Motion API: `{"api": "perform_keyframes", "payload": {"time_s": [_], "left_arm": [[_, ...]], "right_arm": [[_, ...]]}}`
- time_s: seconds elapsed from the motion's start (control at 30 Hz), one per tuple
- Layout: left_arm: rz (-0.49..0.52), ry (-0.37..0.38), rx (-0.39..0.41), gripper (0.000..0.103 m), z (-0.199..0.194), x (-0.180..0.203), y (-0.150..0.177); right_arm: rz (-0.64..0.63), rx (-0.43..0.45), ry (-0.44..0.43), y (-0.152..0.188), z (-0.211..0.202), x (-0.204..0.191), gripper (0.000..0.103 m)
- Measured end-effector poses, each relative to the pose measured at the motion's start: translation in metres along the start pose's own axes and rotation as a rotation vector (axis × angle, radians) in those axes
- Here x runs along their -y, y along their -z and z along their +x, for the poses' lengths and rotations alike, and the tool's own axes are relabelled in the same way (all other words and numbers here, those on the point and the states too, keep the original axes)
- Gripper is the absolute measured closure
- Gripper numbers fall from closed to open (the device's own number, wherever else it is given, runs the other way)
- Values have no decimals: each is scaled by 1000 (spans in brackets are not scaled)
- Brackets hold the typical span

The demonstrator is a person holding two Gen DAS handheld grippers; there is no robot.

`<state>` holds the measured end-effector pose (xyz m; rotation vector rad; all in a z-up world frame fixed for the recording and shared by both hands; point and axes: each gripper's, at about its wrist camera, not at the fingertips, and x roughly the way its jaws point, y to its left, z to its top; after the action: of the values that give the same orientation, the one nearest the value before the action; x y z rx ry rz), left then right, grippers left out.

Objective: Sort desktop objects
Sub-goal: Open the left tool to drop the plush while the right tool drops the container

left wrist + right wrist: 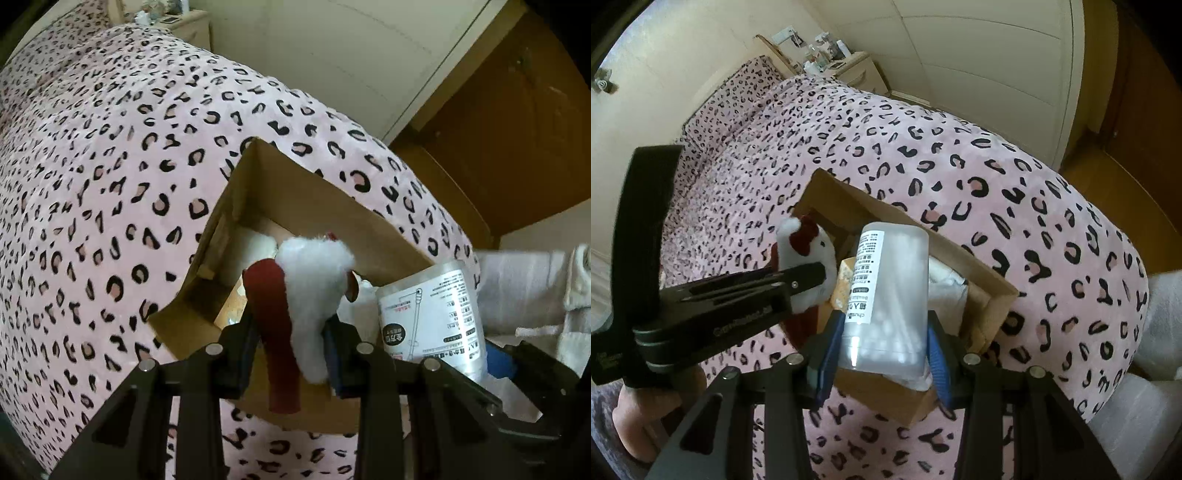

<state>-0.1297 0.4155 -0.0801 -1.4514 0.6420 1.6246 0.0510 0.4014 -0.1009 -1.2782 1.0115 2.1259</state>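
One plush toy (314,295), white with dark red parts, is clamped between the fingers of the left gripper (291,343) and held above one open cardboard box (295,192). One clear plastic container of cotton swabs (886,295) is gripped between the blue-padded fingers of the right gripper (882,354), also over the box. White items are seen inside the box; their number cannot be told. The box is set on one bed (1015,184) covered with a pink leopard-print blanket.
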Motion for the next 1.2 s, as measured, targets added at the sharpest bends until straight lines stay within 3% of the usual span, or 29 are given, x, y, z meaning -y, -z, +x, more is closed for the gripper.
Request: {"api": "perform_keyframes", "payload": {"time_s": [0.27, 0.6, 0.87, 1.0, 1.2], "left_arm": [[50, -57, -46, 68, 36, 2, -1], [48, -65, -77, 67, 56, -5, 5], [45, -76, -62, 53, 55, -5, 7], [40, -80, -41, 36, 46, -6, 10], [11, -70, -14, 30, 28, -12, 15]], "right_arm": [[-13, -45, 35, -3, 29, 2, 60], [-15, -77, 45, -2, 46, 6, 60], [-10, -74, 34, -2, 46, 9, 59], [-14, -69, 20, -4, 43, 9, 59], [-22, -28, -13, -6, 21, 5, 59]]}}
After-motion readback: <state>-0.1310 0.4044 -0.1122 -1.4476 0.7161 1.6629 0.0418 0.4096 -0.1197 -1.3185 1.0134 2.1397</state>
